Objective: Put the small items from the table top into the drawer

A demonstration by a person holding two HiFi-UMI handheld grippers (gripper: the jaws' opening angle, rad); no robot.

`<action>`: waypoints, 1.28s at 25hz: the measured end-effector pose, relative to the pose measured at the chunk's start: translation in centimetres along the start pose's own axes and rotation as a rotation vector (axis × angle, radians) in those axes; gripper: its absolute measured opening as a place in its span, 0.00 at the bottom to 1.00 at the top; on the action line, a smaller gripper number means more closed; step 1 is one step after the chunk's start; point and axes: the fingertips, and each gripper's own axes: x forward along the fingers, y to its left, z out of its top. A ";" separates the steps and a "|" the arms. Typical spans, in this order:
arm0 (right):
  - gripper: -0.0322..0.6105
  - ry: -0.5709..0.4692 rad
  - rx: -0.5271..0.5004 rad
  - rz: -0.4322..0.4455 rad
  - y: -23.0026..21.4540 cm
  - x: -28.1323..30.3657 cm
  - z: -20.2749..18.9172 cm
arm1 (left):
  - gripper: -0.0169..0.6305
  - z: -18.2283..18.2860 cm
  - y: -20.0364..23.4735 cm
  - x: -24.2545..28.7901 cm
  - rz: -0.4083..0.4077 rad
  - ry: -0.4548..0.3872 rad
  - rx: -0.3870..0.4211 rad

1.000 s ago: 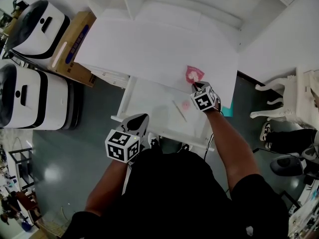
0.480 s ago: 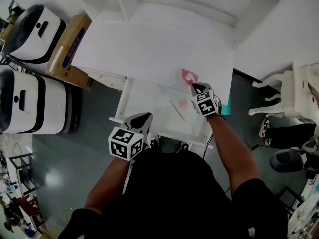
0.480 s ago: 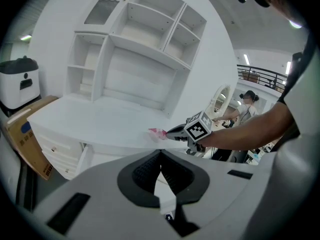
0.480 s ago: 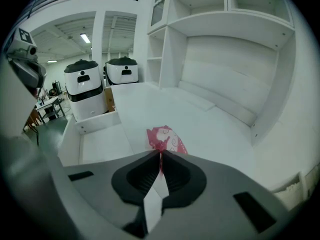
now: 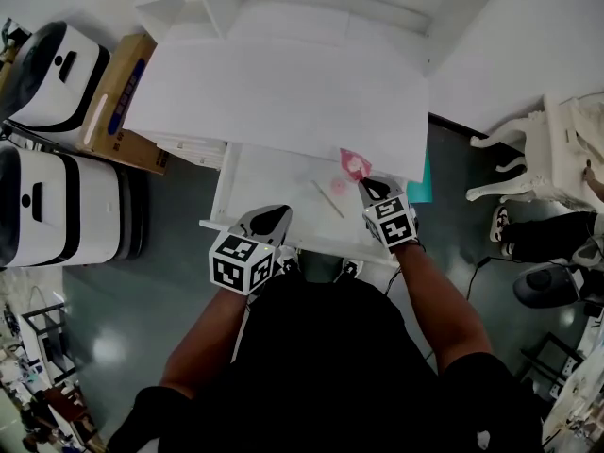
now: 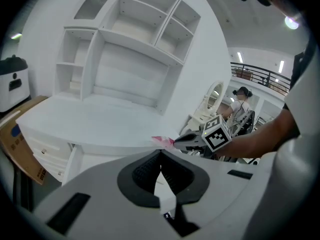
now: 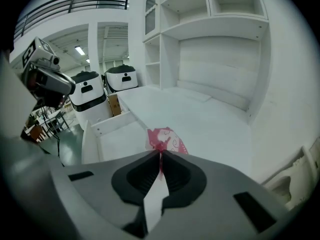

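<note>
White shelving is rising behind a white desk top [image 5: 283,102], and an open white drawer [image 5: 255,196] is sticking out beneath it. The right gripper [image 5: 366,186] is pinching a pink patterned plastic packet [image 5: 353,162] by its edge, at the desk top's front edge above the drawer's right side. The left gripper [image 5: 271,218] is hovering at the drawer's front rim, jaws pressed together on nothing. A thin pale stick [image 5: 328,199] and a small pink round item [image 5: 338,186] are lying inside the drawer.

Grips a pink patterned packet [image 7: 166,140] by one corner, jaws closed on it. Holds it at the front edge of the white table top [image 7: 210,119], open drawer [image 7: 117,134] just left.
</note>
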 end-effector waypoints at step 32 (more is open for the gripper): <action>0.11 0.513 -0.132 0.037 2.7 4.3 -17.1 | 0.04 -1.3 -1.3 -0.2 -0.005 0.037 0.004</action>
